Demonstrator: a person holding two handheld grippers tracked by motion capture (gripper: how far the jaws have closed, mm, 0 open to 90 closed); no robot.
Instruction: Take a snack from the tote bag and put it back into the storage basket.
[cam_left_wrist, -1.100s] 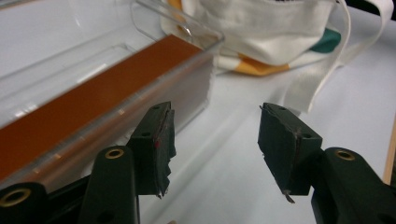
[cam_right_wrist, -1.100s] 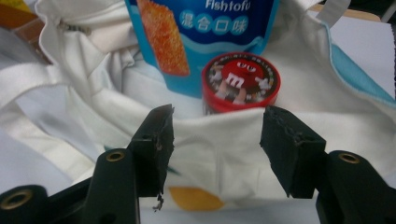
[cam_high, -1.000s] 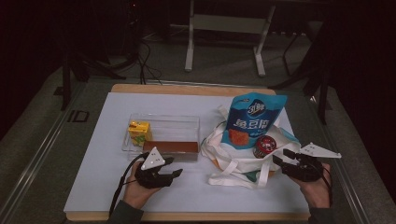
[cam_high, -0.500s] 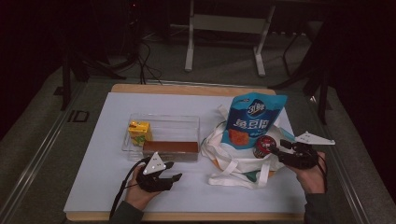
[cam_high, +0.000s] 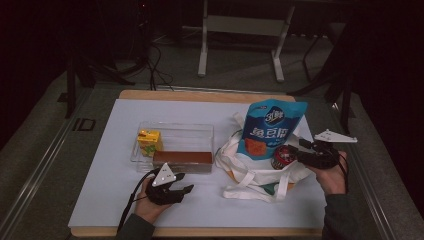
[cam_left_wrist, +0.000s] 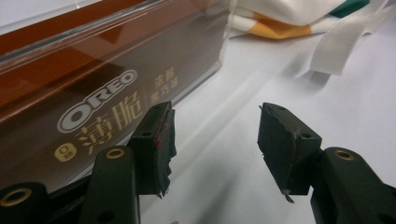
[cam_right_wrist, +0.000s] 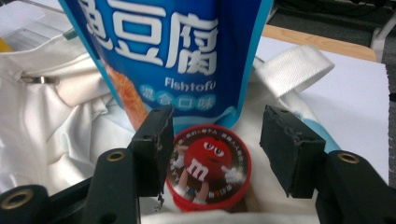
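My table (cam_high: 100, 200) wears a white sheet. Just beyond my left claw (cam_high: 172, 192) sits a clear box (cam_high: 175, 131); a white tote bag (cam_high: 250, 172) lies under my right claw (cam_high: 295, 157).

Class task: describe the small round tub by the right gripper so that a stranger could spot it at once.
Find the white tote bag right of the clear tray. On it, below the blue snack pouch, lies a tub. It alone is round, its red lid showing a red M&M's character.

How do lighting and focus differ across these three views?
High view: dim, surroundings nearly black, white table cover the brightest area. Left gripper view: bright, Oreo box lettering sharp, faint glare along the clear container edge. Right gripper view: evenly lit, M&M's tub crisp.
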